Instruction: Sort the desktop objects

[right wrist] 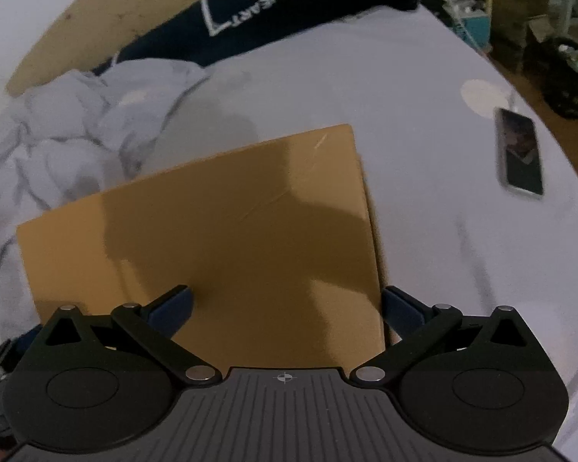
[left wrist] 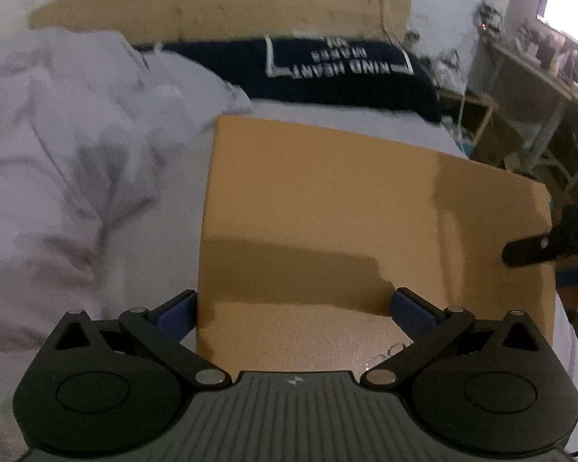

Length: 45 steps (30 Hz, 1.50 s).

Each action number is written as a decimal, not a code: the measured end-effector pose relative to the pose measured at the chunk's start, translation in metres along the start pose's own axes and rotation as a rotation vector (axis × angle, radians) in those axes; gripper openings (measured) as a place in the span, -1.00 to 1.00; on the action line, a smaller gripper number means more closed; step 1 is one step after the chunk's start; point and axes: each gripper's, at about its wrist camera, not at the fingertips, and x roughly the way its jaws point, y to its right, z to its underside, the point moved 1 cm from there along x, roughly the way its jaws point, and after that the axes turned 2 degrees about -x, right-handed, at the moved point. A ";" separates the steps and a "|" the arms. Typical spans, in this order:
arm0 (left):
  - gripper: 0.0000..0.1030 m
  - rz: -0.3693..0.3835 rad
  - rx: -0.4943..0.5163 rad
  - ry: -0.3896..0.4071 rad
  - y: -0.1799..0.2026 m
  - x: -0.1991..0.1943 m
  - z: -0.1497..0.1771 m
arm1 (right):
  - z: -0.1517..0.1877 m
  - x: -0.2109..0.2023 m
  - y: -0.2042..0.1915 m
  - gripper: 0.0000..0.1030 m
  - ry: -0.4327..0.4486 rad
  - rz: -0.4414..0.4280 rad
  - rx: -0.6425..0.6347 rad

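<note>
A flat brown cardboard sheet (left wrist: 346,211) lies on a bed with a pale grey sheet; it also shows in the right wrist view (right wrist: 231,238). My left gripper (left wrist: 293,312) is open and empty, above the cardboard's near left part. My right gripper (right wrist: 287,310) is open and empty, above the cardboard's near right edge. One finger of the right gripper (left wrist: 528,252) shows at the right edge of the left wrist view. A phone (right wrist: 520,152) lies screen up on the sheet, to the right of the cardboard. No other small objects show on the cardboard.
A crumpled pale duvet (left wrist: 57,146) lies left of the cardboard. A dark navy pillow (left wrist: 339,69) with white lettering rests against the wooden headboard (left wrist: 219,0). A pale round disc (right wrist: 481,96) lies near the phone. A desk with clutter (left wrist: 539,77) stands right of the bed.
</note>
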 end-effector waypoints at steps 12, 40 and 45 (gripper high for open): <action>1.00 -0.021 0.028 -0.049 0.010 0.044 -0.007 | -0.019 0.050 0.034 1.00 -0.033 -0.012 0.020; 1.00 -0.061 0.079 -0.024 0.013 0.083 -0.001 | -0.040 0.123 0.014 1.00 -0.023 0.102 -0.036; 1.00 -0.031 0.053 -0.004 0.006 0.076 0.008 | -0.022 0.111 0.023 1.00 0.003 0.065 -0.017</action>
